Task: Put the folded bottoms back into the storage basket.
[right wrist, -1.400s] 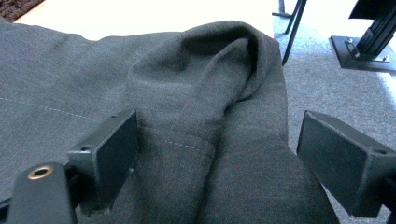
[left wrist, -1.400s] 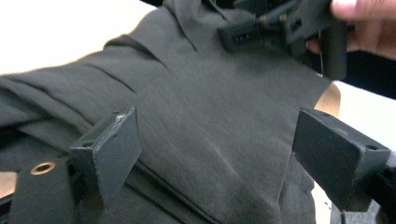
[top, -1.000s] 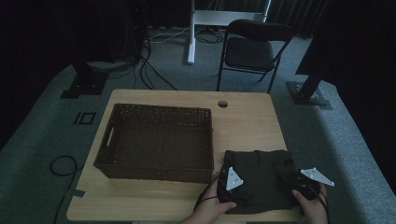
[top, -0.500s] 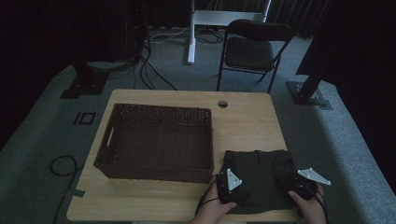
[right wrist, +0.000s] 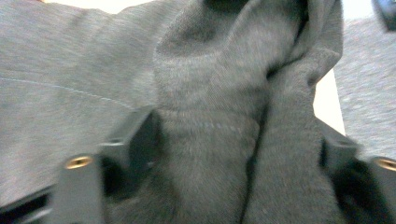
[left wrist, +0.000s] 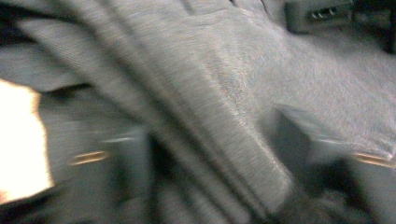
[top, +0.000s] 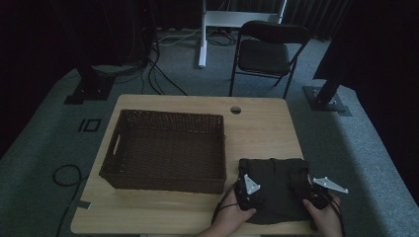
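Observation:
A dark grey folded garment (top: 274, 185) lies on the wooden table (top: 257, 133) at its front right. Both hand-held grippers rest on the garment's near part. My left gripper (top: 245, 190) is at its left side. In the left gripper view, a thick fold of the grey cloth (left wrist: 219, 121) runs between the blurred jaws, which stand apart. My right gripper (top: 310, 190) is at the garment's right side. In the right gripper view, the jaws stand wide, with a bunched ridge of cloth (right wrist: 224, 140) between them.
A large dark wicker basket (top: 168, 148) stands on the left half of the table, close to the garment's left edge. A cable hole (top: 235, 109) is at the far edge. Behind the table stand a folding chair (top: 267, 54) and stand legs.
Both hands have stayed at the garment's near edge and shifted only slightly. The left gripper view is blurred by motion.

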